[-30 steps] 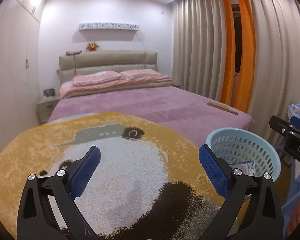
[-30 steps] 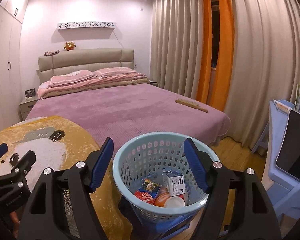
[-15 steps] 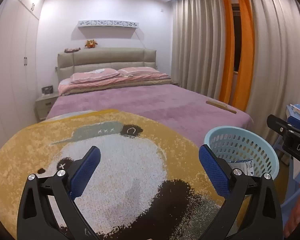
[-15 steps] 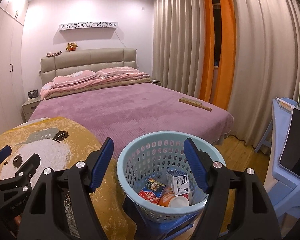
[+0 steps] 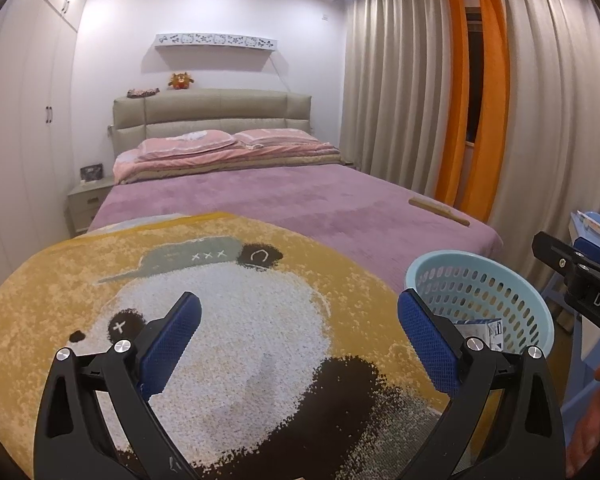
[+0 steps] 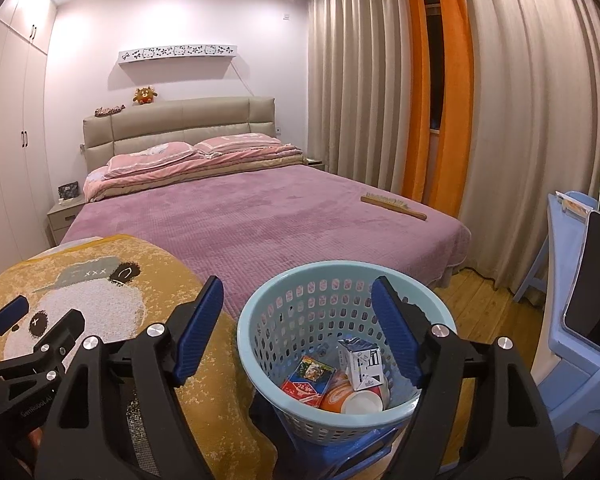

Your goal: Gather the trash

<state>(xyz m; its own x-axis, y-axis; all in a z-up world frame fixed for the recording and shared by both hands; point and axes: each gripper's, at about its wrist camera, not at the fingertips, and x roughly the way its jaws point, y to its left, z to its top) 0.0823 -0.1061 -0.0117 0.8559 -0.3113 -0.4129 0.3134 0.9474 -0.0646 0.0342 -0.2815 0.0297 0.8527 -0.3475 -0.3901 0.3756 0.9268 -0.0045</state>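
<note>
Both grippers sit wide apart with nothing pinched. The right gripper [image 6: 298, 306] has just been opening a bit more, jaws empty, and between and just past its ribbed blue pads is the round pale-blue perforated plastic basket [image 6: 300, 312]. Inside it, low between the jaws: a red printed flat packet [image 6: 308, 376], a white folded carton [image 6: 360, 362] and an orange-and-white paper cup [image 6: 350, 396] on its side. The left gripper [image 5: 298, 322] is spread over the fuzzy yellow panda-print blanket [image 5: 228, 320]; the basket sits just off its right jaw. Quilted purple bed [image 6: 260, 216] lies beyond.
</note>
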